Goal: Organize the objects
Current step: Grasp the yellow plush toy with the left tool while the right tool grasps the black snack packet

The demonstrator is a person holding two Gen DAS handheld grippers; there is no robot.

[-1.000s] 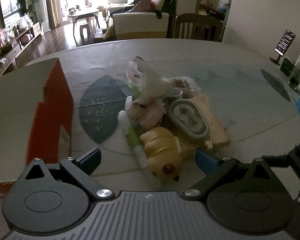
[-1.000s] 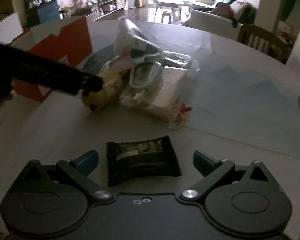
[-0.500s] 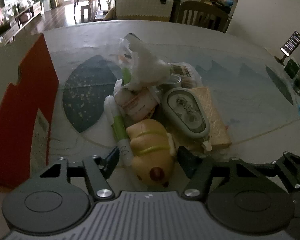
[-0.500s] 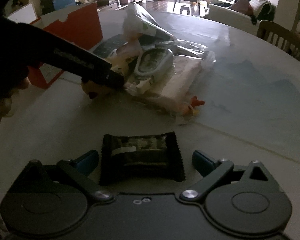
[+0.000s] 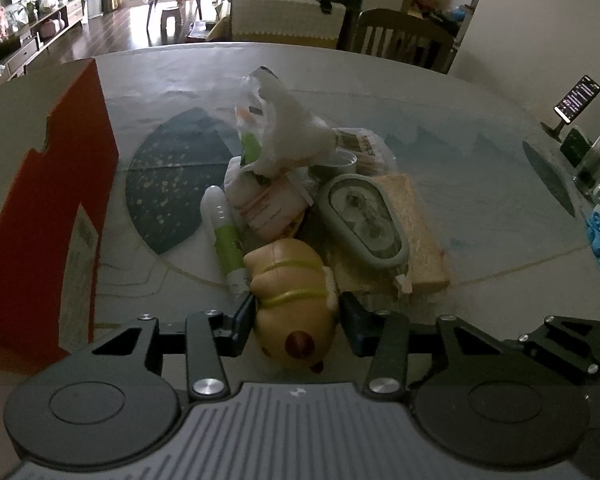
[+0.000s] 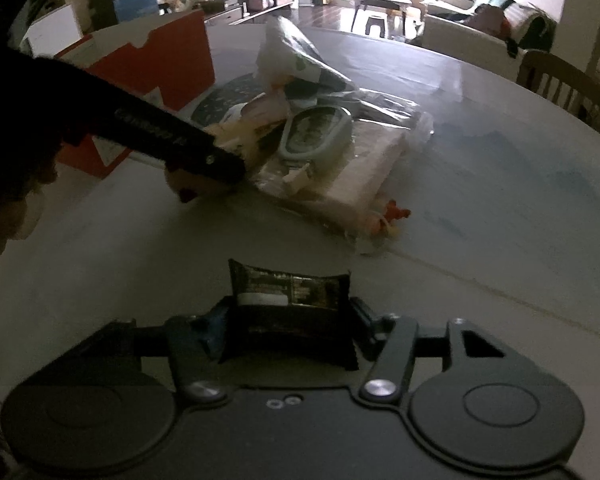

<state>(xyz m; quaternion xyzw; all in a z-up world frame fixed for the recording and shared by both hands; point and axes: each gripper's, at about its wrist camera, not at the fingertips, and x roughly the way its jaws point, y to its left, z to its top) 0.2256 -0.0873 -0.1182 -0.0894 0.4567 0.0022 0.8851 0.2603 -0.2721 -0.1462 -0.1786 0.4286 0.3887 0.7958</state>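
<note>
Yellow rounded toy [image 5: 292, 300] in left claw [image 5: 296, 316] — crinkly black packet [image 6: 290, 312] in right claw [image 6: 288, 322]

I see a yellow duck-shaped toy [image 5: 292, 292] lying low centre of the left view, head toward me, at the near edge of a cluttered pile. A black snack packet [image 6: 290, 304] sits flat, low centre of the right view, apart from the pile.

Box [image 5: 40, 208] left of the pile [image 5: 300, 184] — packet [image 6: 292, 296] nearer.
</note>
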